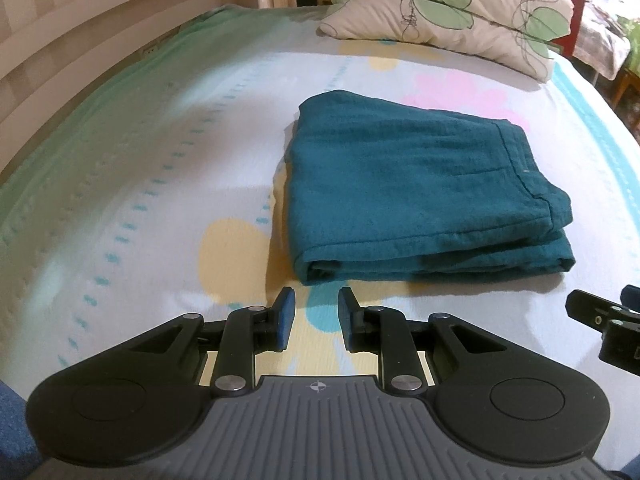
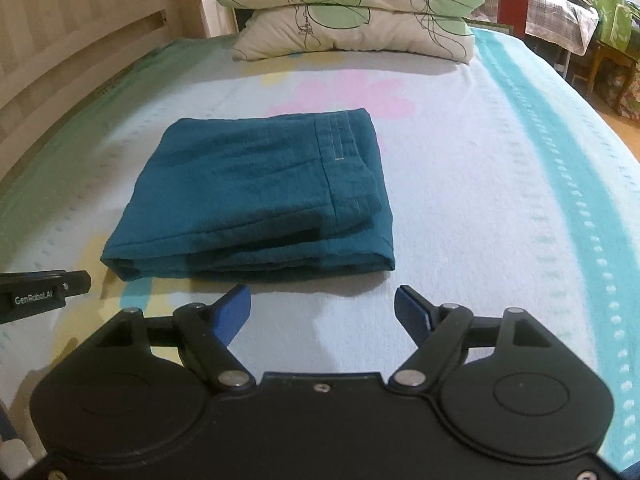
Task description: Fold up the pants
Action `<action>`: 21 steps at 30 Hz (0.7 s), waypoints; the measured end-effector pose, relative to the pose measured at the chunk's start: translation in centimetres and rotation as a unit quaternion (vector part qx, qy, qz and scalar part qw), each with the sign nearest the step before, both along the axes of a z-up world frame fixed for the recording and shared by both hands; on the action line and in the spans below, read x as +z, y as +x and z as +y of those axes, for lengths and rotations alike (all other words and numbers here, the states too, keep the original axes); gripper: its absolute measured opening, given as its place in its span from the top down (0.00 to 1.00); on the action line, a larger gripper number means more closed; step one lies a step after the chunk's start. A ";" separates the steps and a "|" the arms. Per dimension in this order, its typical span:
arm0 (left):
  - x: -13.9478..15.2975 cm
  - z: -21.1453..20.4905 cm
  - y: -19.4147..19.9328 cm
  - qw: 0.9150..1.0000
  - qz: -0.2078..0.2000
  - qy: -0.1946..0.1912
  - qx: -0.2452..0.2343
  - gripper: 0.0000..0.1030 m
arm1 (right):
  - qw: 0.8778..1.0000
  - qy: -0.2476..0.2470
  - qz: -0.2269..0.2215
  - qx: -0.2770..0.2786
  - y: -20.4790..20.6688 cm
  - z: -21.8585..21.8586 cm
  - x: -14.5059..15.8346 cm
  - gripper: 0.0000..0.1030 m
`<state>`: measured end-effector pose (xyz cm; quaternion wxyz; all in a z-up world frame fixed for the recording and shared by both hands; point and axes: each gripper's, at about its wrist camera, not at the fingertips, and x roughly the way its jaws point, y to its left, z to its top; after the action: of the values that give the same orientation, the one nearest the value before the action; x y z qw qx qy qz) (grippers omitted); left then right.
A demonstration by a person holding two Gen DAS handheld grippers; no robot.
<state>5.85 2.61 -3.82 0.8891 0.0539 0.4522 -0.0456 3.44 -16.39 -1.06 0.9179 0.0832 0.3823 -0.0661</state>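
One folded pants (image 1: 416, 184) bundle, two stacked pillows (image 2: 348, 12), two empty tongs (image 2: 322, 312)

We see teal pants (image 1: 416, 184) on a pale bedsheet (image 1: 160, 200) printed with yellow, pink and turquoise flowers and turquoise dashes. The cream pillows (image 2: 348, 12) carry green leaves outlined in black. Both black grippers wear blue pads (image 2: 230, 316), and the headboard (image 1: 60, 40) is beige.
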 end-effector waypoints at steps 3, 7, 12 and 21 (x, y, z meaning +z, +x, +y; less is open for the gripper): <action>0.0 0.0 0.1 1.000 0.002 -0.001 -0.002 0.78 | 1.000 0.002 0.004 -0.005 0.0 -0.2 -0.1 0.21; 0.0 -0.1 0.1 1.000 0.004 0.001 0.000 0.78 | 1.000 0.006 0.007 -0.011 0.0 -0.5 -0.1 0.21; -0.1 -0.1 0.1 1.000 0.008 0.003 -0.004 0.78 | 1.000 0.005 0.006 -0.010 -0.1 -0.5 0.0 0.21; -0.2 -0.2 0.1 1.000 0.008 0.006 -0.004 0.78 | 1.000 0.006 0.006 -0.008 -0.1 -0.5 0.1 0.21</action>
<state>5.93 2.39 -4.02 0.8848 0.0612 0.4595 -0.0470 3.30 -16.92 -1.00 0.9145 0.0917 0.3876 -0.0719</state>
